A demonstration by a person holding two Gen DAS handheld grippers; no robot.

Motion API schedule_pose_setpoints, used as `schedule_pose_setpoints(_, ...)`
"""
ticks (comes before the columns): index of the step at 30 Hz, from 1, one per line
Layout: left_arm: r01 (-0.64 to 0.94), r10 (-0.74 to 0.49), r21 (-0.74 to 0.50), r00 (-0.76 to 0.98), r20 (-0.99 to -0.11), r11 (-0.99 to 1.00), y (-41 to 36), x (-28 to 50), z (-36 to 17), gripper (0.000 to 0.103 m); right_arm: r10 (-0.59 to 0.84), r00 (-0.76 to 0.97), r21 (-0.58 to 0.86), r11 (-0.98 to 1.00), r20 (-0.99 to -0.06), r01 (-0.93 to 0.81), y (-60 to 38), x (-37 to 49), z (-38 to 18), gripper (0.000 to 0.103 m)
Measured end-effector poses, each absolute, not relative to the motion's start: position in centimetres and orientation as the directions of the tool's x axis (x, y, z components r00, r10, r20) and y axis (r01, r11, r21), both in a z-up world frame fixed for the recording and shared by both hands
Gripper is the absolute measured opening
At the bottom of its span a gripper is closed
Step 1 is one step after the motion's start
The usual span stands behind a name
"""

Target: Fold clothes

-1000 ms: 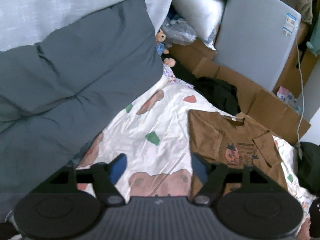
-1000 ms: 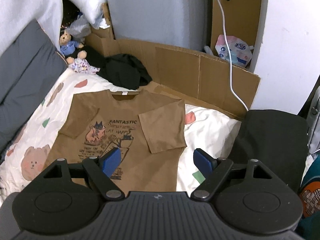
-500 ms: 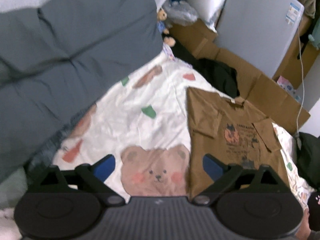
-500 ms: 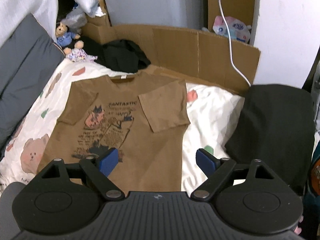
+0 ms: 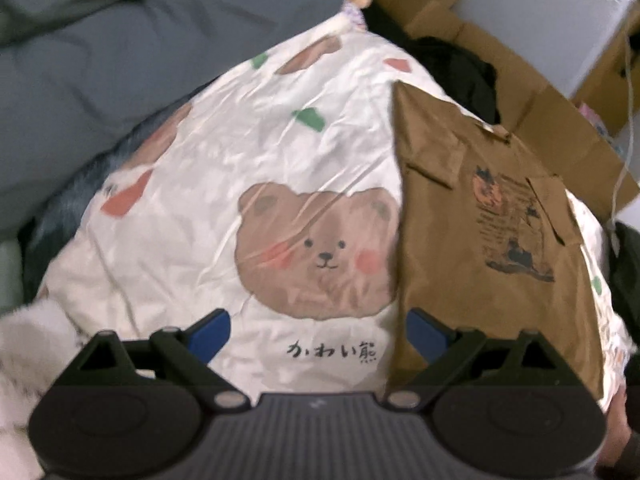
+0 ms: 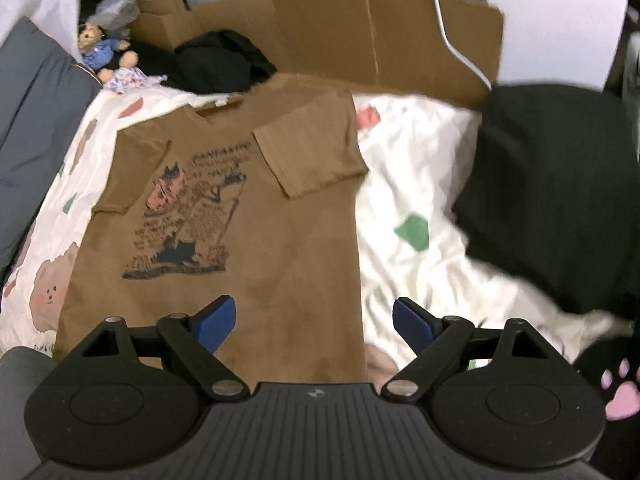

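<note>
While the left gripper (image 5: 318,334) hangs with its blue pads spread wide and nothing between them, its wrist view shows the brown T-shirt (image 5: 492,248) lying flat on the bear-print bedsheet (image 5: 224,168), with the shirt's long side edge running down to just beside the gripper's right-hand pad; a grey cushion (image 5: 120,48) lies beyond the sheet, well apart from the shirt. From the right wrist view, the right gripper (image 6: 314,322) is likewise spread and empty, poised above the T-shirt's (image 6: 256,240) lower hem, both sleeves already folded inward over the printed front, and a black garment (image 6: 560,200) lies on the sheet well apart from the shirt's other side. A cardboard panel (image 6: 360,40) stands past the collar. Judging from this, the hem grab comes next, and the risk is pinching the loose, crinkled sheet along with the shirt, or catching only one layer, so the fold drags crooked and the tucked sleeves slip out.
</note>
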State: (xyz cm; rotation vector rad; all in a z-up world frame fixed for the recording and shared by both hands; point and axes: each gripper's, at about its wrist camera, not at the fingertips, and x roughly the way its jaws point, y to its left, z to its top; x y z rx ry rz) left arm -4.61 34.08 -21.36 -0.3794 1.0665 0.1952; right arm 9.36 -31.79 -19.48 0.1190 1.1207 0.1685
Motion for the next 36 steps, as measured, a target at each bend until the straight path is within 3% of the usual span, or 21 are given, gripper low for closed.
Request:
schedule_pose_setpoints(12,-0.323,-0.111,-0.270,0.436,-0.893,0.907,30.9,-4.5,-24.3,0.096,0.173,0.323,0.169,0.985,-0.930,-0.039,-32.6,8.7,-22.5,0.089)
schedule_pose_setpoints(18,-0.290,-0.169,-0.294,0.387,-0.906,0.911,28.2,-4.3,-27.8,0.091,0.197,0.245,0.192,0.980,-0.949,-0.045,-33.5,6.2,-25.6,0.089)
schedule_pose_setpoints(25,-0.295,-0.226,-0.325,0.324,-0.919,0.898,27.0,-5.1,-31.6,0.075,0.191,0.220,0.196,0.981,-0.957,0.002,-35.6,5.2,-27.9,0.089)
schedule_pose_setpoints(28,-0.303,-0.247,-0.349,0.329,-0.912,0.886,27.1,-5.8,-32.5,0.063,0.186,0.235,0.195,0.981,-0.954,0.017,-35.9,4.9,-28.4,0.080)
schedule_pose_setpoints(36,-0.297,-0.256,-0.363,0.342,-0.904,0.884,26.8,-5.9,-34.6,0.058,0.204,0.214,0.208,0.978,-0.955,-0.006,-35.3,4.6,-30.0,0.071)
